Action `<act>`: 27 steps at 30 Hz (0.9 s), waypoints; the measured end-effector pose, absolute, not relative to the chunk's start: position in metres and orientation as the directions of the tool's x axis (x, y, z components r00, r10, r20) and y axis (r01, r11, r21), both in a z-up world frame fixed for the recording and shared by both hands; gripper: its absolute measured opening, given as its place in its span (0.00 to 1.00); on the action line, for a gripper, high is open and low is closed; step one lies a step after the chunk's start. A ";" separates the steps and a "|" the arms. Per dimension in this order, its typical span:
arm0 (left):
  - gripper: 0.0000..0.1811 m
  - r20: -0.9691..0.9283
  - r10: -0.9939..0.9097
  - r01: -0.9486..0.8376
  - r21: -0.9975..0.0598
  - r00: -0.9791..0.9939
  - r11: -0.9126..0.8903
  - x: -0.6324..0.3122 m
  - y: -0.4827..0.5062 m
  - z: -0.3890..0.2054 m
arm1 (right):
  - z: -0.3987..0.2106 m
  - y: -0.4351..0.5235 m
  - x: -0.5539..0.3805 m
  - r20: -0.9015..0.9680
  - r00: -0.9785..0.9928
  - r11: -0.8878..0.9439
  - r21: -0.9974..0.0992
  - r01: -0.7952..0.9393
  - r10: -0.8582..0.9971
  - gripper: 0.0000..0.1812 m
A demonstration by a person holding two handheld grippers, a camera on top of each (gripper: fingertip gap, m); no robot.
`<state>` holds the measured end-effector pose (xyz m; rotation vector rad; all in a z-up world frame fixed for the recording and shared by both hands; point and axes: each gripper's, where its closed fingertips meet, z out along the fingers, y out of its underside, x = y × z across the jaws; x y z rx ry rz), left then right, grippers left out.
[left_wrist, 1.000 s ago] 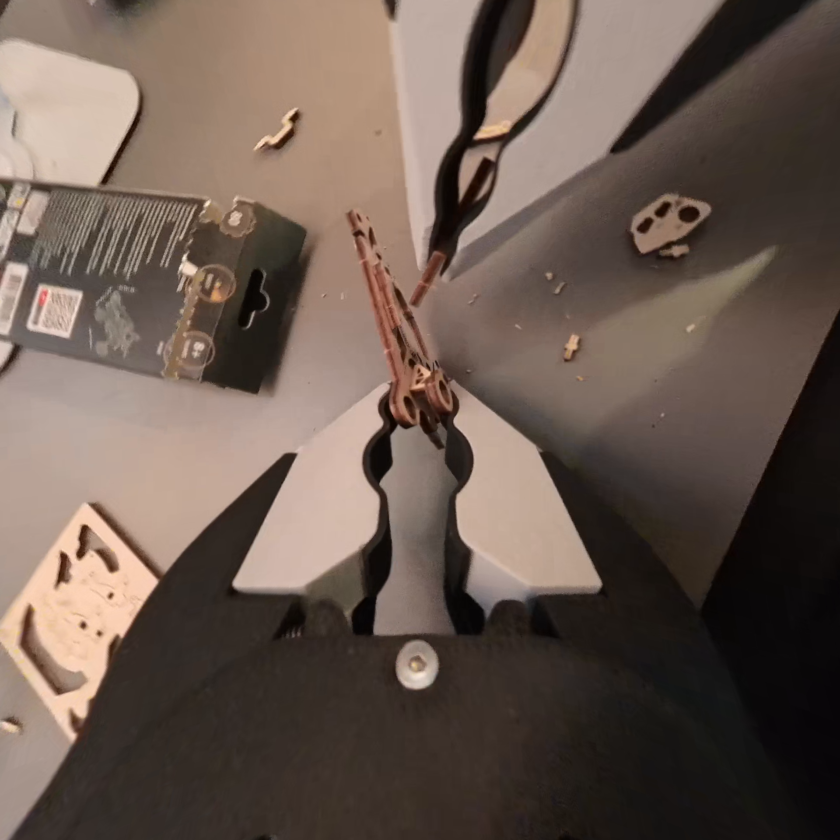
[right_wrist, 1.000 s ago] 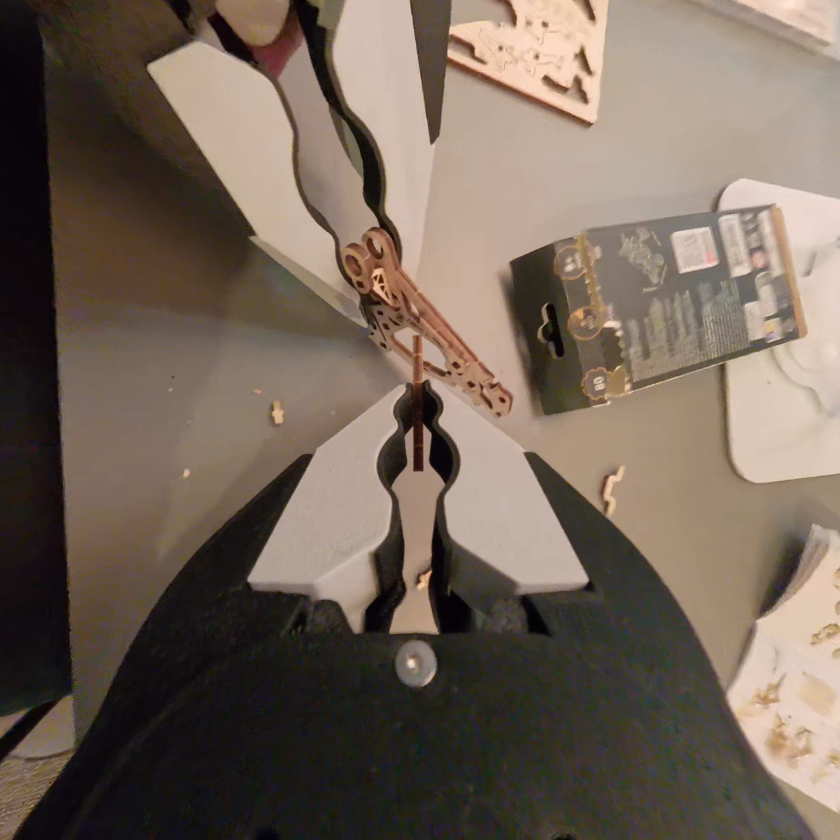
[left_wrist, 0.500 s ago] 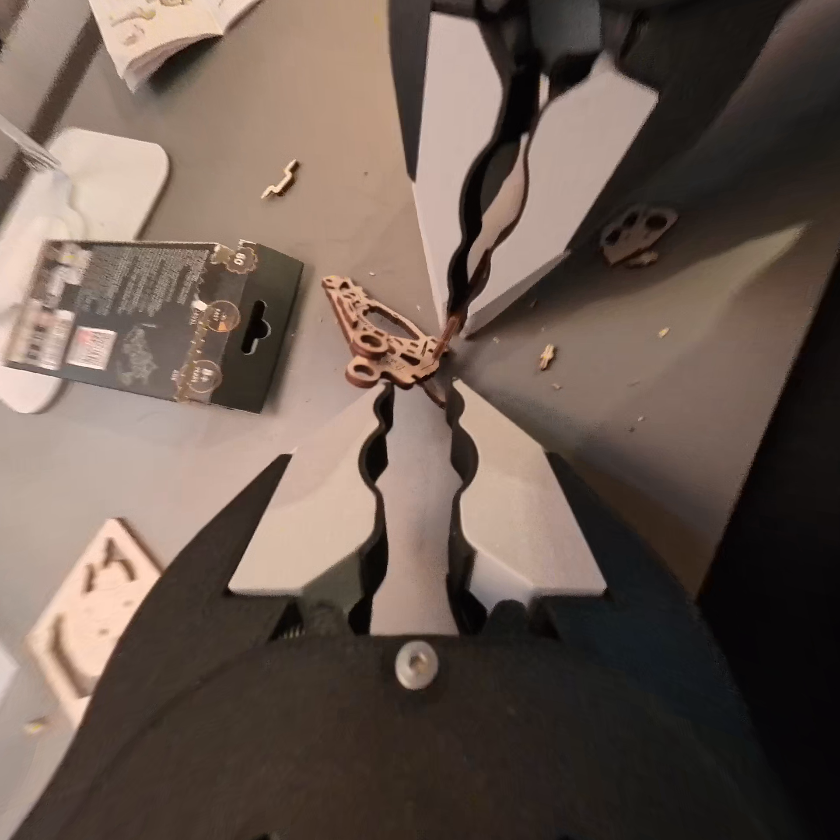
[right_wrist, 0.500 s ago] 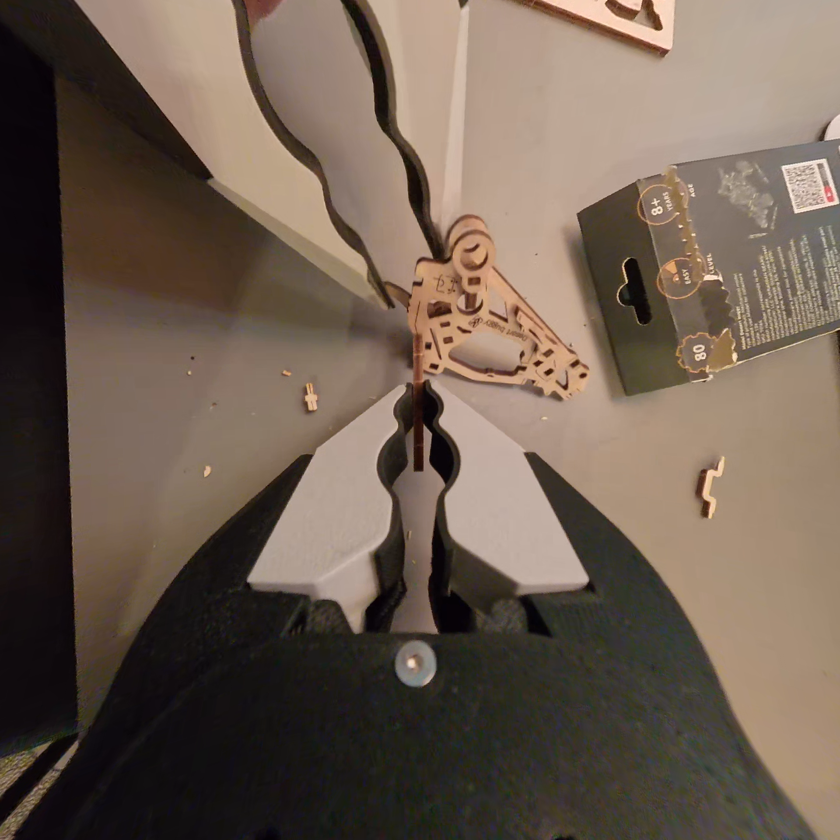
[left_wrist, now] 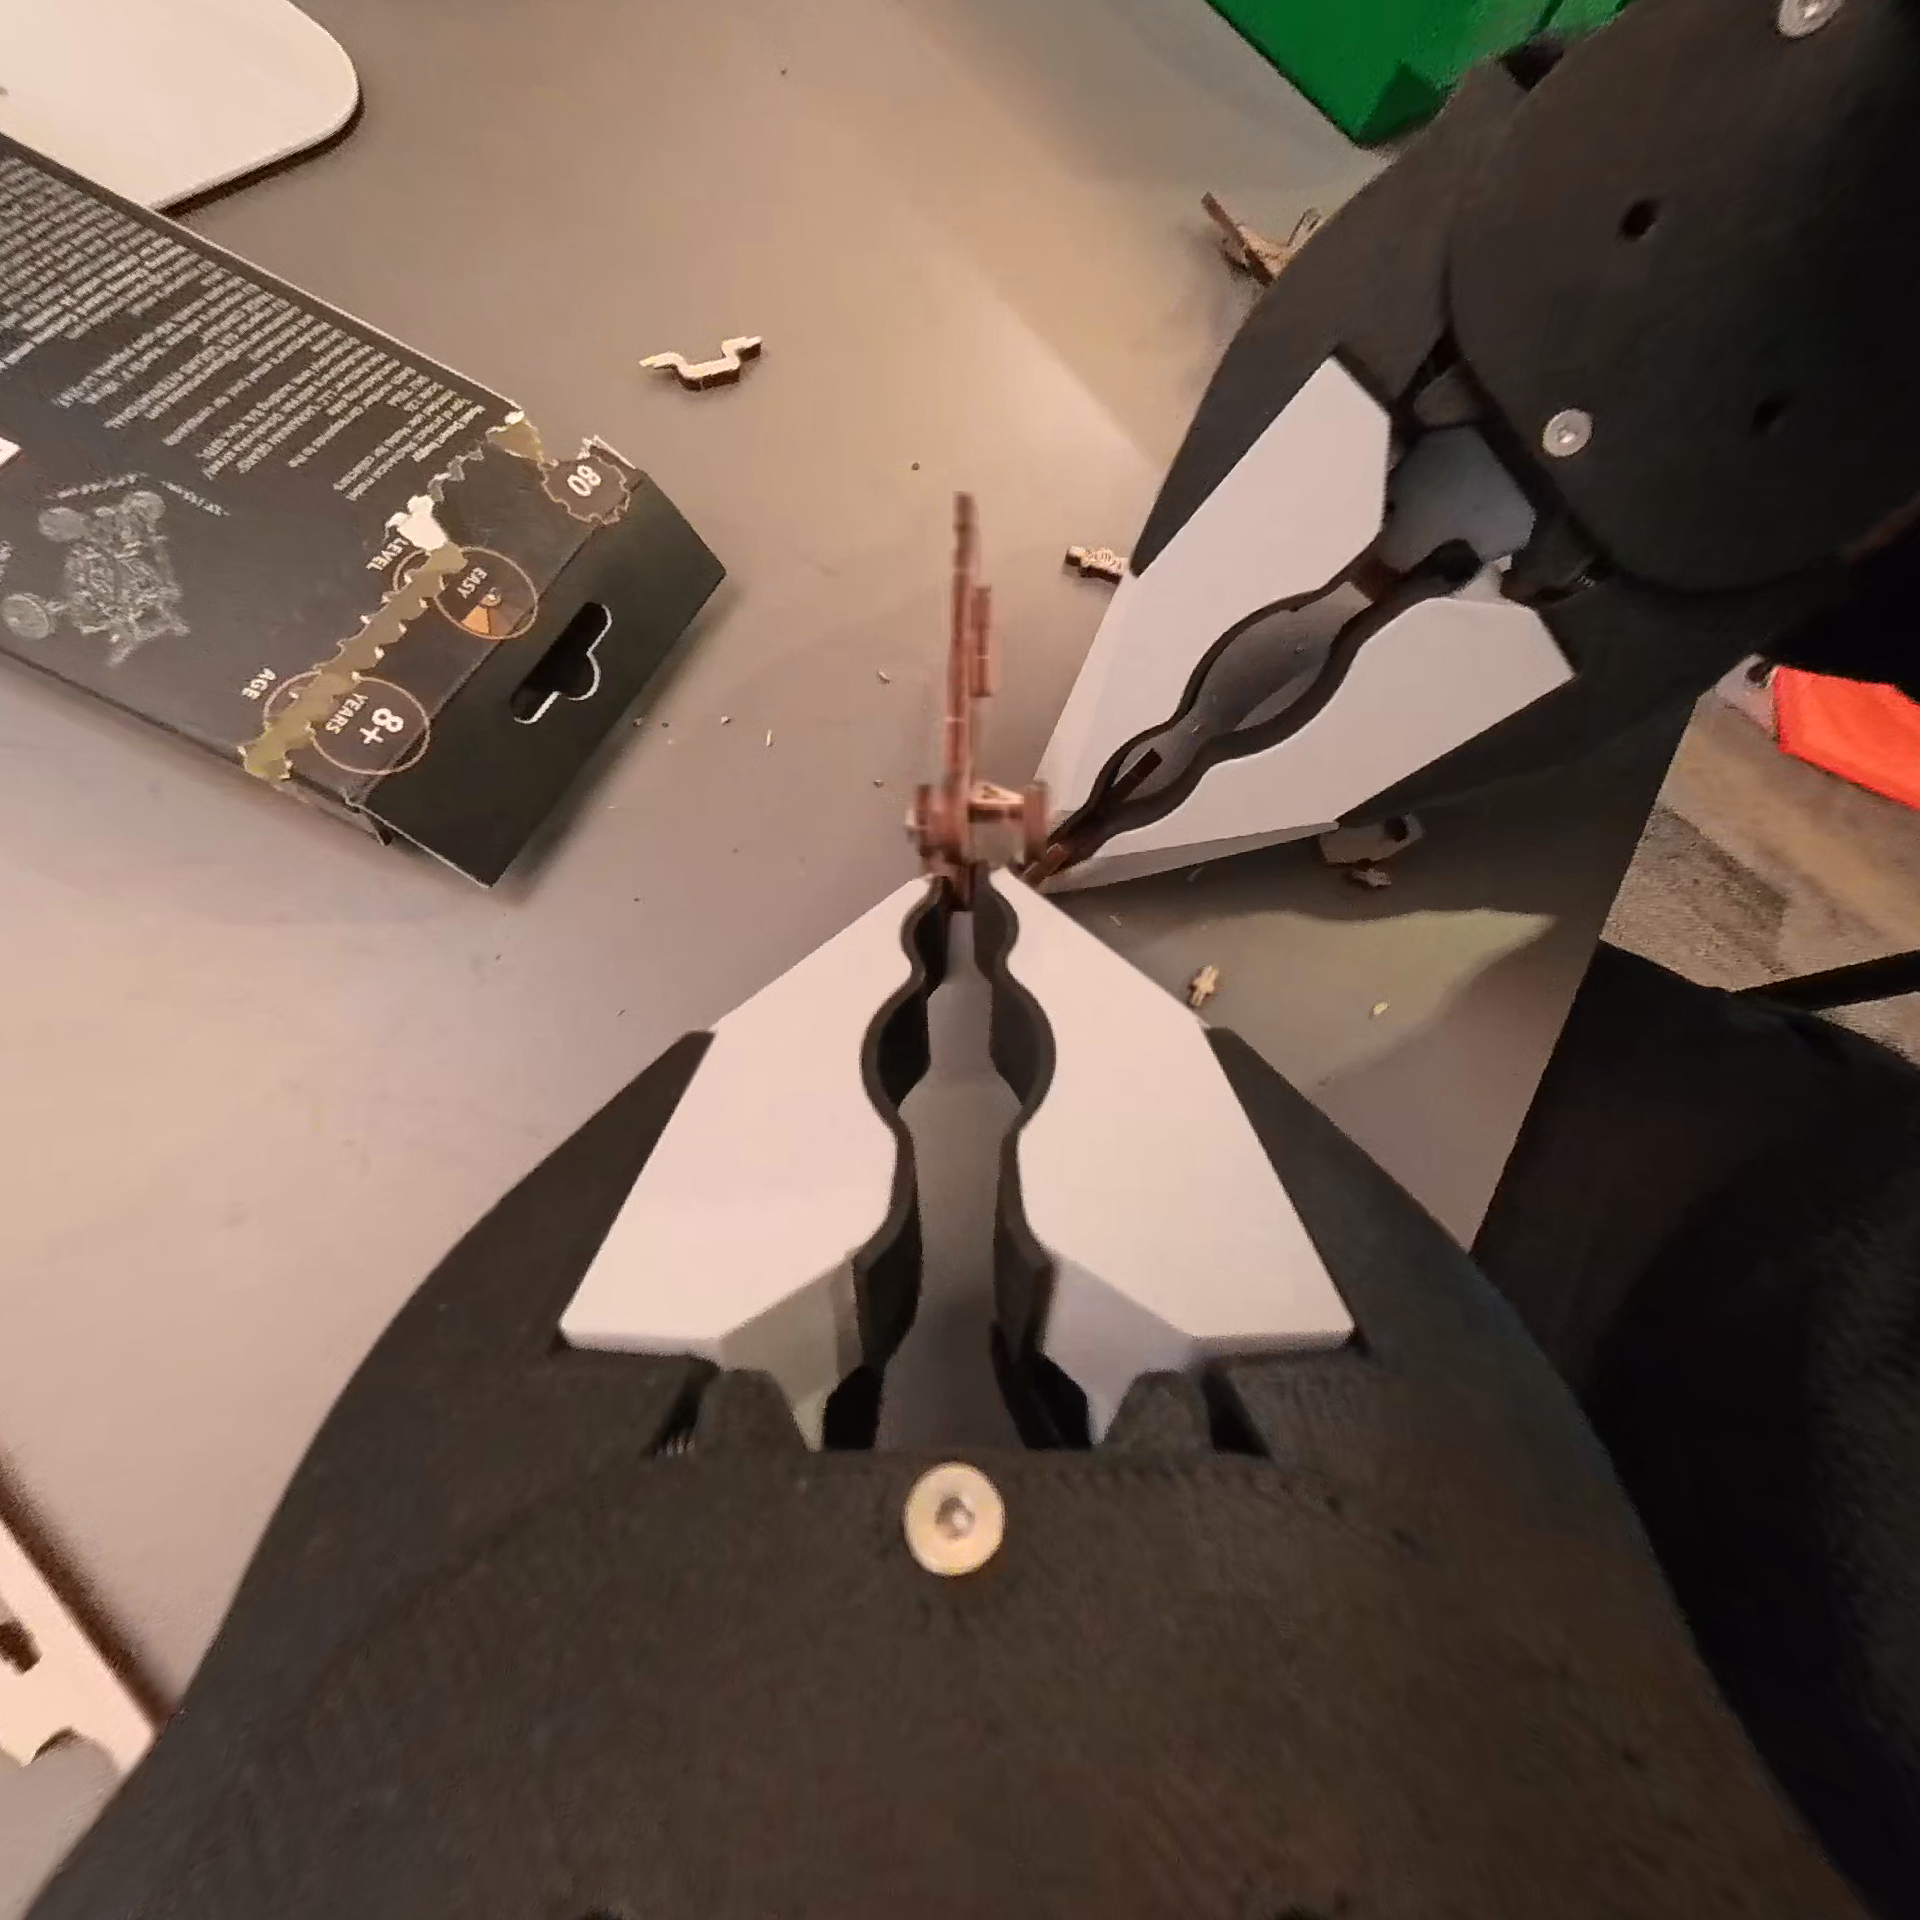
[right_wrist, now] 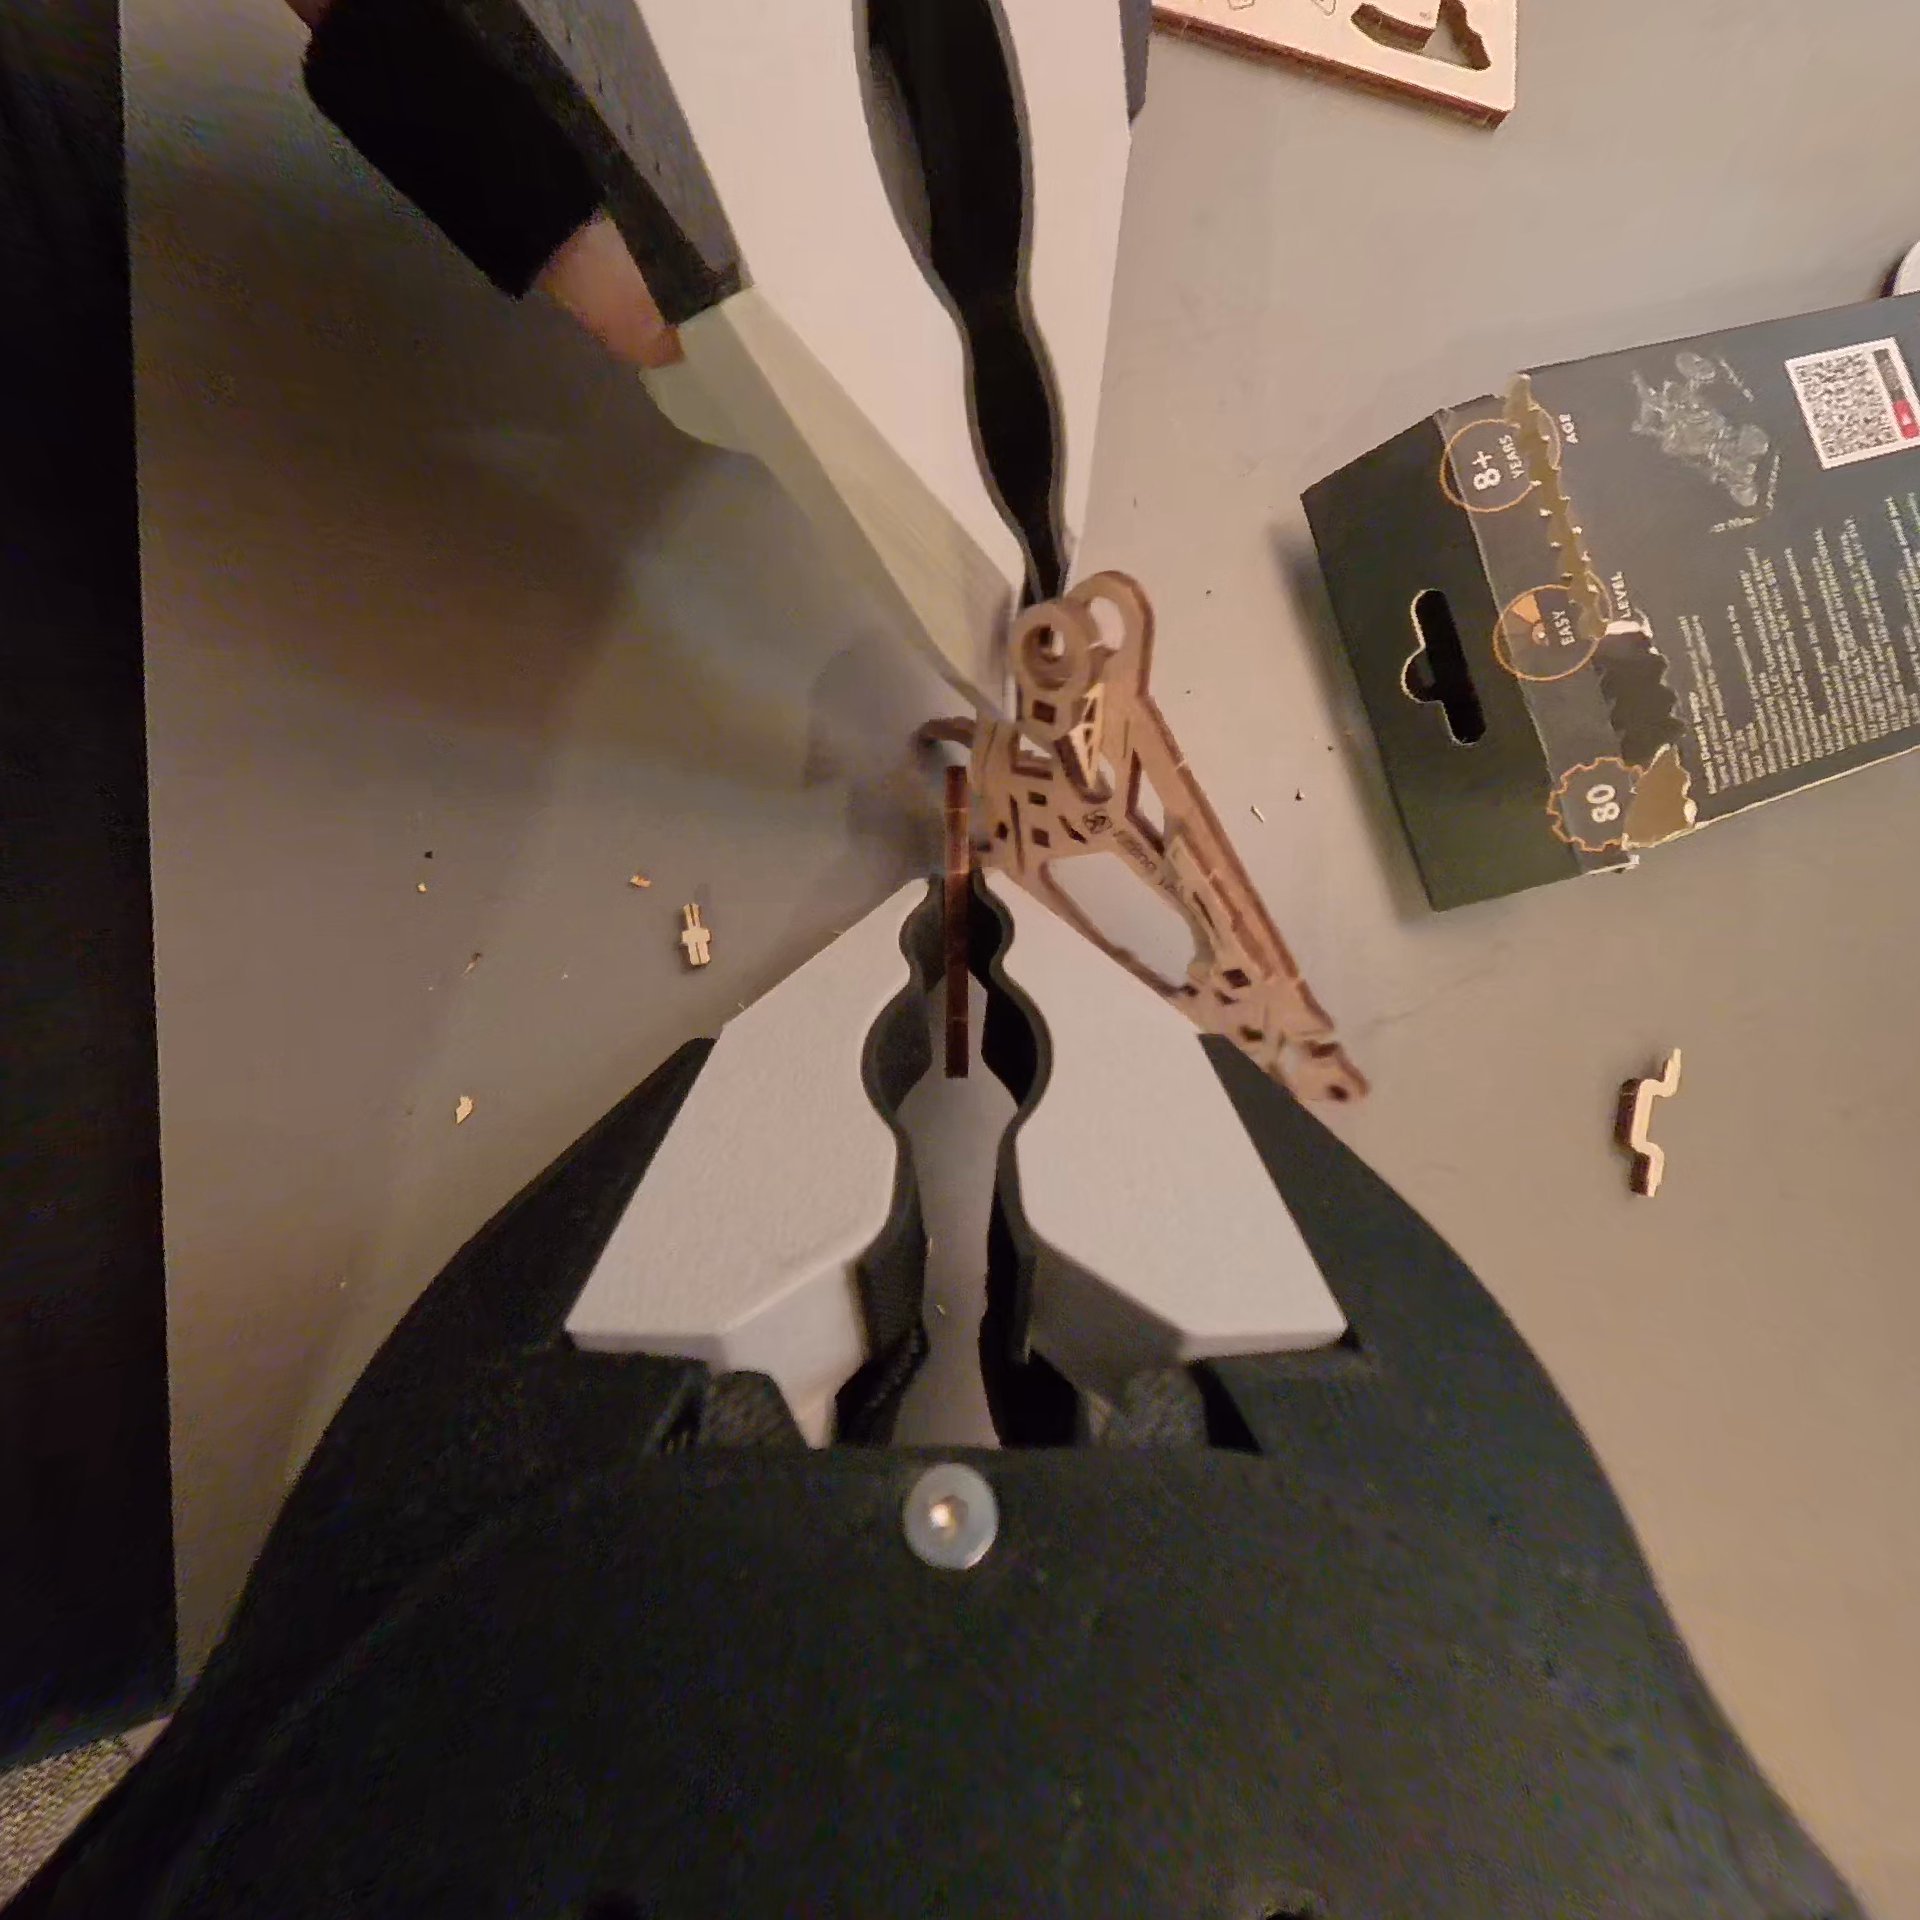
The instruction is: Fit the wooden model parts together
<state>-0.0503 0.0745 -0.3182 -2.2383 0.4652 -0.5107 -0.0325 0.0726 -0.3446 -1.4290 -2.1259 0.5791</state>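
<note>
L gripper [left_wrist: 958, 891] fingers clamp pale triangular laser-cut wooden frame [right_wrist: 1132, 831]; R gripper [right_wrist: 954, 894] pinches thin dark wooden strip [right_wrist: 954, 935]. Align strip w/ slot, push straight, no twisting.

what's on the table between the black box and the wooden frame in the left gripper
In the left wrist view, only bare grey table with tiny wood crumbs lies between the black box and the wooden frame held by the left gripper.

Looking down along each gripper's fingers, close above the grey table [left_wrist: 312, 1039]. Facing one another, sharing the wooden assembly [left_wrist: 961, 727] [right_wrist: 1132, 831] and black box [left_wrist: 343, 582] [right_wrist: 1621, 644] between them.
</note>
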 end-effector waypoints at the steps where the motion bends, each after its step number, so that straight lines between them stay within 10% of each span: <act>1: 0.01 0.203 -0.480 -0.172 -0.760 0.854 -0.627 -0.049 0.075 -0.319 | -0.345 0.074 -0.031 0.176 -0.308 0.350 -0.601 0.718 0.935 0.00; 27: 0.01 0.223 -0.463 -0.129 -0.778 0.858 -0.615 -0.050 0.096 -0.326 | -0.339 0.105 -0.030 -0.239 -0.019 -0.159 -0.703 0.693 0.971 0.00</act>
